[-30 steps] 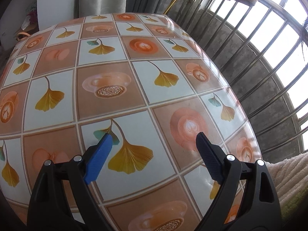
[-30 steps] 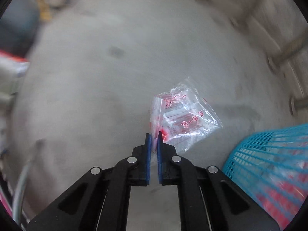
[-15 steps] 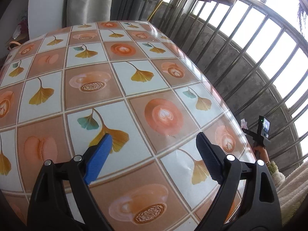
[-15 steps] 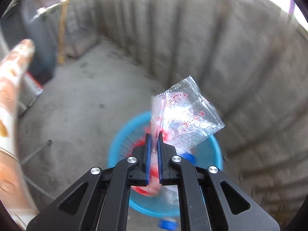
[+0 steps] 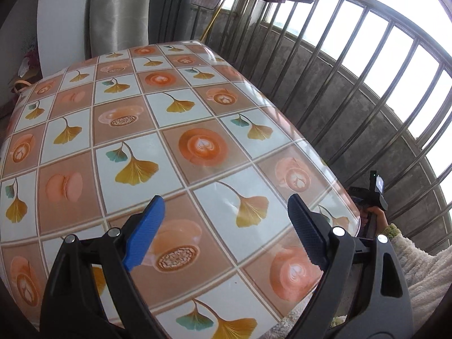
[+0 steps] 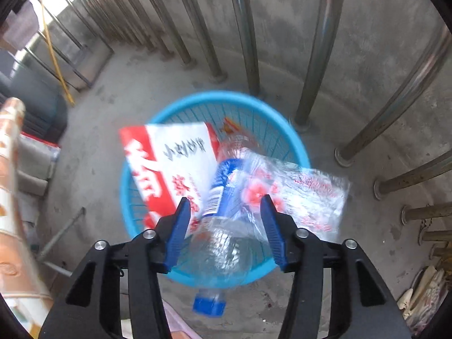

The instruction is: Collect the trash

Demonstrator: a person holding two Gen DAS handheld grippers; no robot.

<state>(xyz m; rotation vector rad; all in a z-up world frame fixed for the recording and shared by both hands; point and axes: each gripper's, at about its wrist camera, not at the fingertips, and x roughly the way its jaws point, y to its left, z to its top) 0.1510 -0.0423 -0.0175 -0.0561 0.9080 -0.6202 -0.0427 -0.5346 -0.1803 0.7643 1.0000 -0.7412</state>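
In the right wrist view my right gripper is open above a blue mesh basket on the concrete floor. The clear plastic bag with red print is loose at the basket's right rim, free of the fingers. A red and white carton and a clear bottle with a blue cap lie in the basket. In the left wrist view my left gripper is open and empty above the table with the patterned cloth. The right gripper unit shows past the table's right edge.
A steel railing and a concrete wall stand right behind the basket. The table edge is at the left of the right wrist view. A curtain hangs behind the table.
My right gripper swung over the basket, opened and let go of the clear plastic bag, which dropped onto the basket. My left gripper drew back and turned right over the table.
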